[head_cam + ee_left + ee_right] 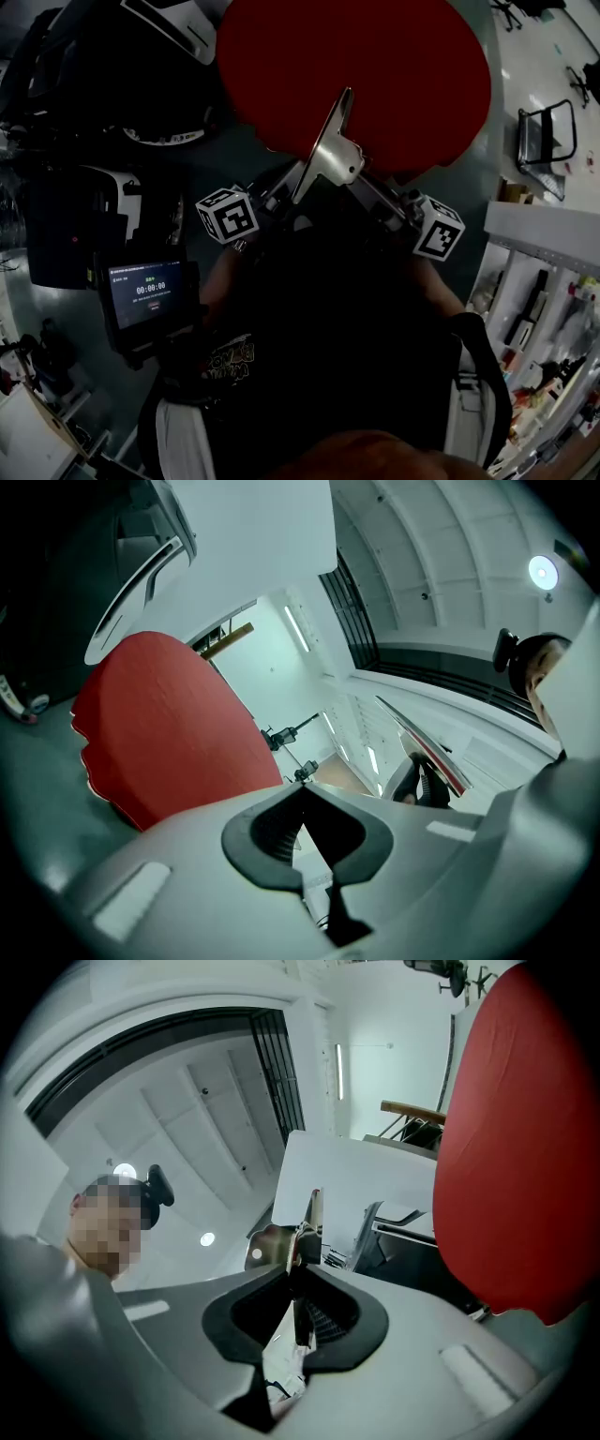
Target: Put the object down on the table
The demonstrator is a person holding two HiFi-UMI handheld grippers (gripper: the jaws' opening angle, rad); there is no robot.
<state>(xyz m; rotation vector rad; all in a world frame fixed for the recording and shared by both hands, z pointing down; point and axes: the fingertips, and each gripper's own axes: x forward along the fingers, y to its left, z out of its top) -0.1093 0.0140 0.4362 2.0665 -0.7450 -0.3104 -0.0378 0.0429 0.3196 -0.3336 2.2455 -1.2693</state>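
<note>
Metal plate (pixel 330 150) in right tongs (pixel 298 1260) by table (pixel 281 56) rim

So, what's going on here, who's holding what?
A person holds a gripper in each hand by a red round table. The right gripper is clamped on a thin shiny metal piece, which is held up, not yet set down. The left gripper sits close beside it, jaws together; nothing shows between them.
</note>
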